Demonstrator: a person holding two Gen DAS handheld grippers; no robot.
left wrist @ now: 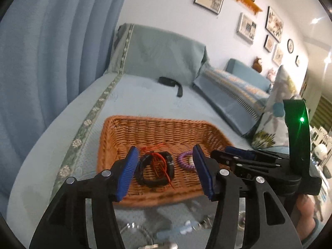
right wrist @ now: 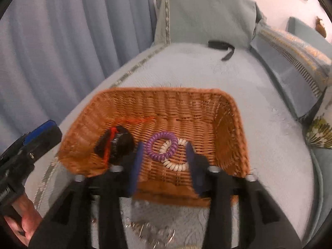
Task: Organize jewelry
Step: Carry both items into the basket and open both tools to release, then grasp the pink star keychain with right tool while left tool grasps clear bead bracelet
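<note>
A wicker basket (left wrist: 157, 132) (right wrist: 172, 105) sits on the blue sofa seat. In it lie a black bracelet with red string (left wrist: 155, 170) (right wrist: 115, 145), a purple spiral band (left wrist: 185, 161) (right wrist: 161, 148) and a white spiral band (right wrist: 176, 165). My left gripper (left wrist: 166, 174) is open and empty above the basket's near side, over the black bracelet. My right gripper (right wrist: 164, 164) is open and empty over the purple and white bands; it also shows in the left wrist view (left wrist: 244, 155). Silver and pale jewelry (left wrist: 182, 230) (right wrist: 149, 231) lies on the seat before the basket.
A black strap (left wrist: 172, 84) (right wrist: 223, 48) lies near the sofa back. Blue curtains (left wrist: 51, 51) hang at the left. Cushions (left wrist: 238, 95) and a floral pillow (left wrist: 276, 108) are at the right. The left gripper shows in the right wrist view (right wrist: 31, 143).
</note>
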